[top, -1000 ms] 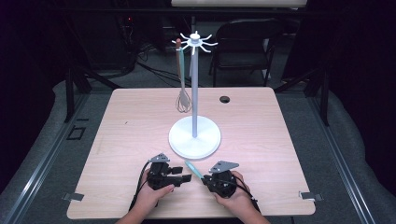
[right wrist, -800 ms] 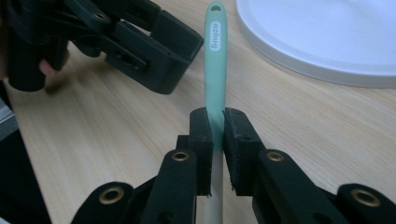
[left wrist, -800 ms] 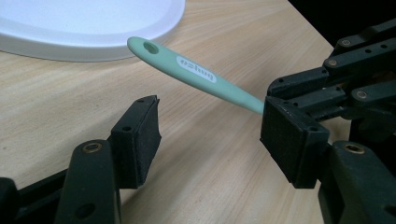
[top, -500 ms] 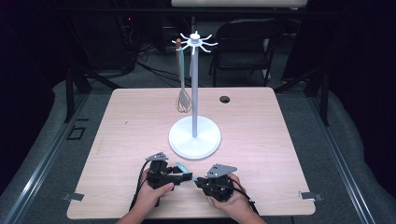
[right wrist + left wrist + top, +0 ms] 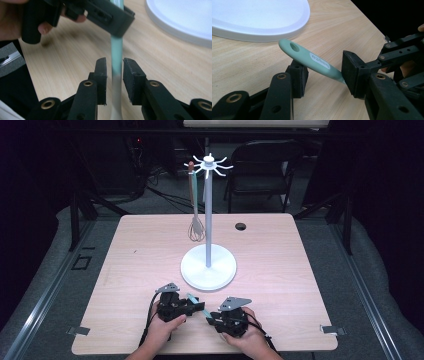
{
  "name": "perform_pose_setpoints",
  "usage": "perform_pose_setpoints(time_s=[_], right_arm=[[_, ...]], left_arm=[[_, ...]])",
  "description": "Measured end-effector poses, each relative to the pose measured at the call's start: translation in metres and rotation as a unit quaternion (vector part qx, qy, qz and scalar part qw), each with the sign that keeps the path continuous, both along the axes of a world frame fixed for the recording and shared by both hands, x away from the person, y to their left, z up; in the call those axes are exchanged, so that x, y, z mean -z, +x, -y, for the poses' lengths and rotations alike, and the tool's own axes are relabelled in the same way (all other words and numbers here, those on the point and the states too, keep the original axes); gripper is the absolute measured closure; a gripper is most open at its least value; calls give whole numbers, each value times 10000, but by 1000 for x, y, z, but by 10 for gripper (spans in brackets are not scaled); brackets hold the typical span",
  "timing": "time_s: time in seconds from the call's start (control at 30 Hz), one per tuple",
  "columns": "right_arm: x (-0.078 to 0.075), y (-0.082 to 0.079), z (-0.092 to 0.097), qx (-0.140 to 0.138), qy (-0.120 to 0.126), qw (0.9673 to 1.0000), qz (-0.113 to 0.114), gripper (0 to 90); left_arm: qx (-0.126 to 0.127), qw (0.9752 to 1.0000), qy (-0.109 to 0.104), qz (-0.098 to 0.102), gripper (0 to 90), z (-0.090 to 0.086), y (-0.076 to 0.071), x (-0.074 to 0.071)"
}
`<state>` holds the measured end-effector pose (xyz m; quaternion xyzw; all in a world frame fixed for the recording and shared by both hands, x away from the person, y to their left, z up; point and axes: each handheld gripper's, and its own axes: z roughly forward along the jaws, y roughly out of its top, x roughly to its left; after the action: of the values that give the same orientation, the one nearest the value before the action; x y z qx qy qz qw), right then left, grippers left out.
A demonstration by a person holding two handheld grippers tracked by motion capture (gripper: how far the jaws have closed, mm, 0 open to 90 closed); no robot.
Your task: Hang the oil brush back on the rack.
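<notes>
Pale wood-grain table (image 5: 280,250) mid-frame, dark room, glossy white round stand base (image 5: 208,268), left gripper (image 5: 322,75) closing onto smooth mint handle (image 5: 312,60), right gripper (image 5: 114,72) opening, handle between.

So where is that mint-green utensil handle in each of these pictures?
High view: the green handle lies low in the middle, between the left gripper and right gripper.
Left gripper view: centre, slanting between the two black jaws, its hanging hole up left.
Right gripper view: a pale green bar running upright between the jaws.
Shared landmark: the white round stand base, just beyond the handle in all three.
</notes>
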<state>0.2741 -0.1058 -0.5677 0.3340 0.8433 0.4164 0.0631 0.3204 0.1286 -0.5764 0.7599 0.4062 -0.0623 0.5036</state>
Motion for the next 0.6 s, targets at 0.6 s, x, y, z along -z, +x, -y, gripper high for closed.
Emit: perform_pose_setpoints(time_s=[0.6], right_arm=[[0,-1,3,55,-160,9986,-500,825]], left_arm=[[-149,9998,-114,-55,568,-3,0,-2]])
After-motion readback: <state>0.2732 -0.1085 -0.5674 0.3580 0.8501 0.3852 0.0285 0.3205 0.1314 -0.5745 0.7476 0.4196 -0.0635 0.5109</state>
